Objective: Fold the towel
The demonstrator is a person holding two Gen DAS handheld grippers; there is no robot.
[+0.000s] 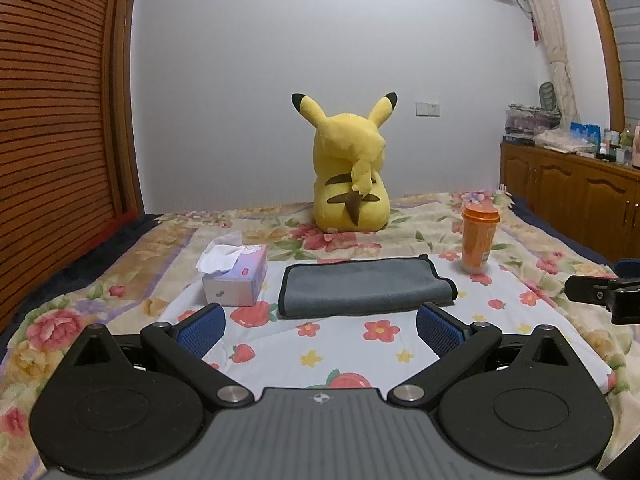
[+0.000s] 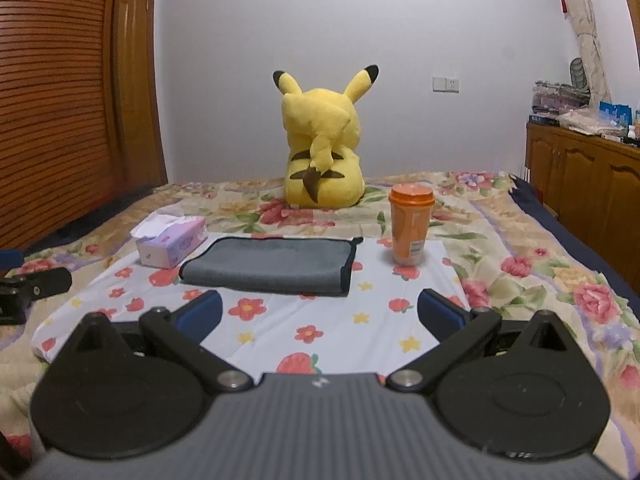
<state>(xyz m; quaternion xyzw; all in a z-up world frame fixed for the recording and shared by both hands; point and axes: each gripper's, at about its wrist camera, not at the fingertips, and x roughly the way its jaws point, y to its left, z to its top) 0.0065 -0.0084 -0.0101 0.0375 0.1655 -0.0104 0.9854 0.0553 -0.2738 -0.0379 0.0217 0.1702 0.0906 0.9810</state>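
Observation:
A grey towel with a dark border (image 1: 366,286) lies folded flat on a white strawberry-print cloth (image 1: 320,344) on the bed; it also shows in the right wrist view (image 2: 272,266). My left gripper (image 1: 320,326) is open and empty, hovering just in front of the towel's near edge. My right gripper (image 2: 319,312) is open and empty, also short of the towel. Part of the right gripper shows at the left view's right edge (image 1: 604,294), and part of the left gripper at the right view's left edge (image 2: 32,286).
A tissue box (image 1: 236,274) stands left of the towel, an orange lidded cup (image 1: 478,238) to its right. A yellow plush toy (image 1: 350,176) sits behind. A wooden wardrobe (image 1: 60,120) is on the left, a wooden cabinet (image 1: 568,180) on the right.

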